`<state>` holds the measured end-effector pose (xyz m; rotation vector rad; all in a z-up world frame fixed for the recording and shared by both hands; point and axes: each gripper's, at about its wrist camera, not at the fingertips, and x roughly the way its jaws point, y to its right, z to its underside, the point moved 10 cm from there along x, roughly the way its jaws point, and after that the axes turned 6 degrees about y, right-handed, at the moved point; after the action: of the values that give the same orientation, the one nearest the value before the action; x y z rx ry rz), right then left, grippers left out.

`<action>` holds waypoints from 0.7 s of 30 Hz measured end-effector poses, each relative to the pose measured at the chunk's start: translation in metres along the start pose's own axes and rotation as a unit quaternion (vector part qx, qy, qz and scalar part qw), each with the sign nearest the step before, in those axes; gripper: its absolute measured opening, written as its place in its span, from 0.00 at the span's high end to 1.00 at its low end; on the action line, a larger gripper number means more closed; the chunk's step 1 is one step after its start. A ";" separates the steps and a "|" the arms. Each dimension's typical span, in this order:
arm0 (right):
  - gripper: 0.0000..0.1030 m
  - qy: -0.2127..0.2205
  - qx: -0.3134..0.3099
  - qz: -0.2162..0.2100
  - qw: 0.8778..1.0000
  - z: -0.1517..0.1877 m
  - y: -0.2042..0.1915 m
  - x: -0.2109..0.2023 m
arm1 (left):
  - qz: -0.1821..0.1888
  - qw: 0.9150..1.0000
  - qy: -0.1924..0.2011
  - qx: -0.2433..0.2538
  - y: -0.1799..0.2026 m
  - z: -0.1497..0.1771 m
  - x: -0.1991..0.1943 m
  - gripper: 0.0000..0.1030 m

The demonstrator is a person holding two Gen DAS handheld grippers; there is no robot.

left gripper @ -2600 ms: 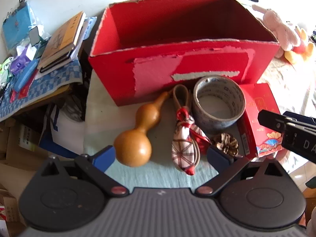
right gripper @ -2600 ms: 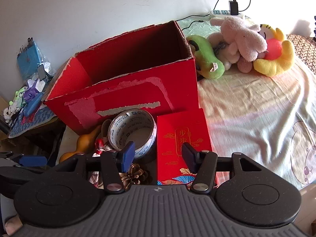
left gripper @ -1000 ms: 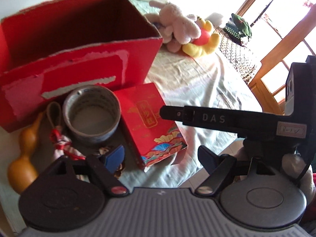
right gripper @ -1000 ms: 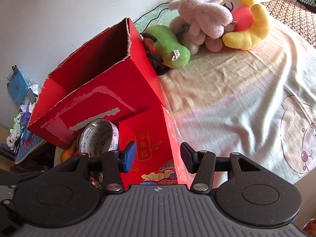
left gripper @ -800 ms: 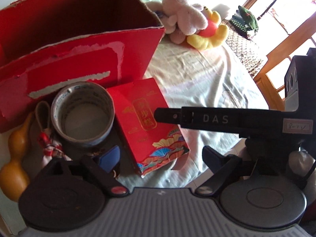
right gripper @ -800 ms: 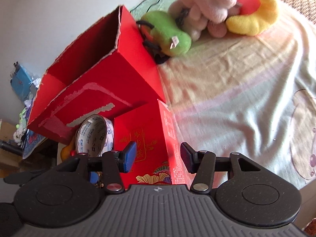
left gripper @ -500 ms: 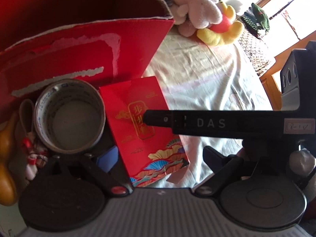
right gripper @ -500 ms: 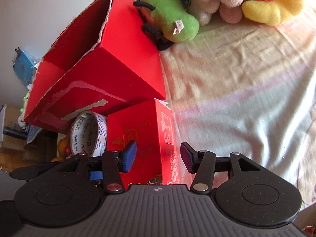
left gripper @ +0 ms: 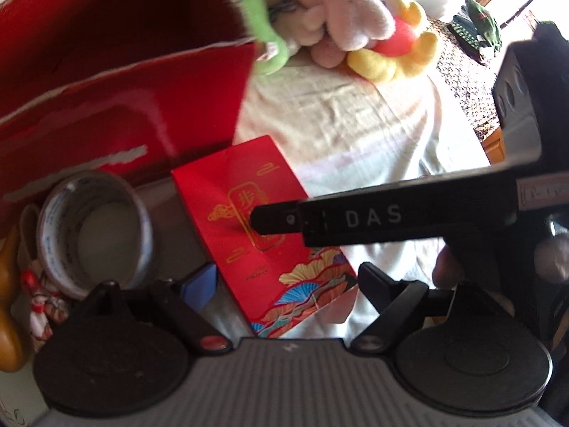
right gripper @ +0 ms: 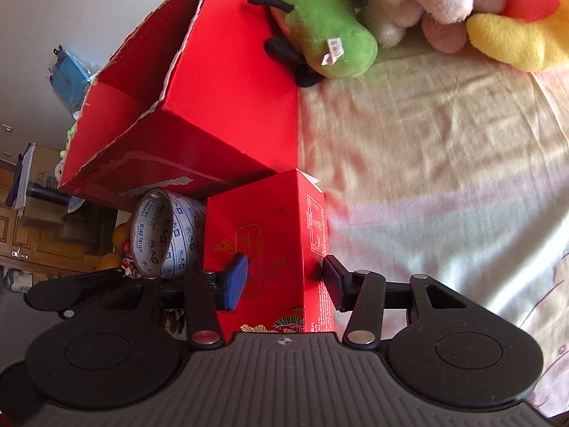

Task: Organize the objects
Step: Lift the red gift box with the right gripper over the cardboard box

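Left wrist view: the left gripper [left gripper: 286,284] is spread wide and empty, hovering just short of the small red box [left gripper: 259,227], which lies on the bed [left gripper: 355,121] in front of the big red carton [left gripper: 117,82], with the tape roll [left gripper: 94,229] just to its left. A dark finger of the right gripper crosses over the box top. If the left gripper pushes further in, it could bump that finger or nudge the tape roll, gourd [left gripper: 9,306] and cloth charm beside it.

Right wrist view: the right gripper [right gripper: 284,281] straddles the small red box [right gripper: 270,242], blue pad on the printed face, the other pad at the side panel; the jaws look not yet clamped, with contact at most light. As I judge it, the box walls are thin card, so a hard squeeze may crush it, while a weak one lets it slip. Lifting it toward the big red carton [right gripper: 213,82], a corner could catch the torn rim, or drag the tape roll [right gripper: 163,235] touching it.
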<state>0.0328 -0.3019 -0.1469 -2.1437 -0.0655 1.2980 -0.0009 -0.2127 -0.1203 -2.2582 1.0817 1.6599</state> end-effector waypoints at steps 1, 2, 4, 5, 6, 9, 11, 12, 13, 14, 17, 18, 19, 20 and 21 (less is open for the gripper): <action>0.51 0.000 0.000 0.000 1.000 -0.002 0.003 -0.003 | 0.002 1.000 0.001 0.004 0.004 -0.001 0.000 0.18; 0.51 0.001 0.002 0.001 1.000 -0.003 0.006 -0.005 | 0.005 1.000 0.002 0.010 0.009 -0.003 0.000 0.18; 0.51 0.005 0.009 0.007 1.000 -0.007 0.013 -0.011 | 0.013 1.000 0.002 0.025 0.019 -0.007 -0.001 0.18; 0.51 0.009 0.013 0.010 1.000 -0.008 0.016 -0.016 | 0.016 0.999 0.004 0.037 0.023 -0.009 -0.002 0.18; 0.51 0.014 0.016 0.013 1.000 -0.009 0.018 -0.021 | 0.020 0.998 0.006 0.052 0.029 -0.012 -0.003 0.18; 0.51 0.039 0.033 0.029 0.998 -0.012 0.028 -0.038 | 0.037 0.994 0.012 0.101 0.045 -0.019 -0.005 0.18; 0.51 0.059 0.056 0.042 0.996 -0.013 0.033 -0.045 | 0.048 0.990 0.015 0.132 0.054 -0.021 -0.007 0.18; 0.51 0.070 0.067 0.048 0.994 -0.012 0.036 -0.050 | 0.055 0.988 0.016 0.146 0.058 -0.023 -0.008 0.18; 0.51 0.081 0.076 0.055 0.992 -0.011 0.038 -0.055 | 0.062 0.985 0.017 0.158 0.061 -0.025 -0.009 0.18; 0.51 0.092 0.085 0.063 0.990 -0.010 0.039 -0.062 | 0.069 0.983 0.018 0.170 0.065 -0.026 -0.010 0.18; 0.51 0.131 0.108 0.076 0.983 -0.009 0.036 -0.080 | 0.084 0.974 0.035 0.208 0.077 -0.032 -0.022 0.18; 0.51 0.145 0.115 0.078 0.980 -0.010 0.033 -0.087 | 0.089 0.971 0.043 0.219 0.079 -0.035 -0.028 0.18; 0.51 0.159 0.120 0.079 0.977 -0.011 0.029 -0.095 | 0.094 0.968 0.052 0.228 0.081 -0.037 -0.035 0.18; 0.51 0.174 0.121 0.080 0.974 -0.012 0.025 -0.102 | 0.097 0.965 0.063 0.237 0.082 -0.040 -0.042 0.18; 0.51 0.189 0.120 0.081 0.971 -0.014 0.019 -0.108 | 0.101 0.962 0.074 0.243 0.084 -0.045 -0.049 0.18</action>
<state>-0.0170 -0.3617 -0.0680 -2.1777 0.4114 0.9054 -0.0243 -0.2733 -0.0354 -2.0189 1.5954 1.1222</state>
